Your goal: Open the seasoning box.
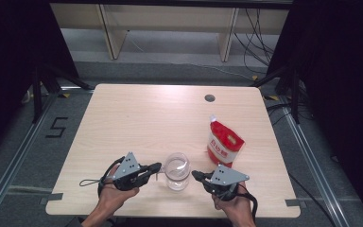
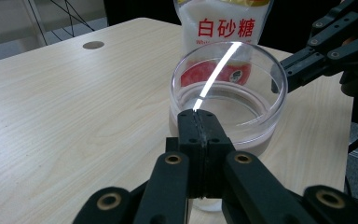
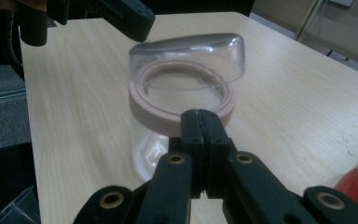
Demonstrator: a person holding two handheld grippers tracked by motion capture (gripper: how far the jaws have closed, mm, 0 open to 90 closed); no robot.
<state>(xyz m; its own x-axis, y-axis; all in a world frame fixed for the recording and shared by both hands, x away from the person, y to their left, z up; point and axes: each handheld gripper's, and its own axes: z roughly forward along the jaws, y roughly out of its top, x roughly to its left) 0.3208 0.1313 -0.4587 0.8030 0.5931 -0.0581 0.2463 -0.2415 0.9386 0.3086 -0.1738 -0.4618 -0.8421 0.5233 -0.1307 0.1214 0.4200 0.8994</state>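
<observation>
Clear round plastic jar with pinkish collar and domed lid (image 1: 177,170) near the table's (image 1: 137,118) front edge, left gripper (image 1: 157,166) and right gripper (image 1: 194,175) flanking it, jaws pressed together, gripping nothing, red-and-white sugar pouch (image 1: 223,142) just behind.

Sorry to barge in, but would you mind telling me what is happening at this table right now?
A person stands at the wooden table with a two-jaw gripper in each hand. The left gripper and the right gripper sit on either side of a clear jar that has a pinkish ring and a clear lid. Both sets of jaws are closed, right by the jar; whether they touch it is unclear. A red and white sugar pouch stands just beyond, apart from the jar.
</observation>
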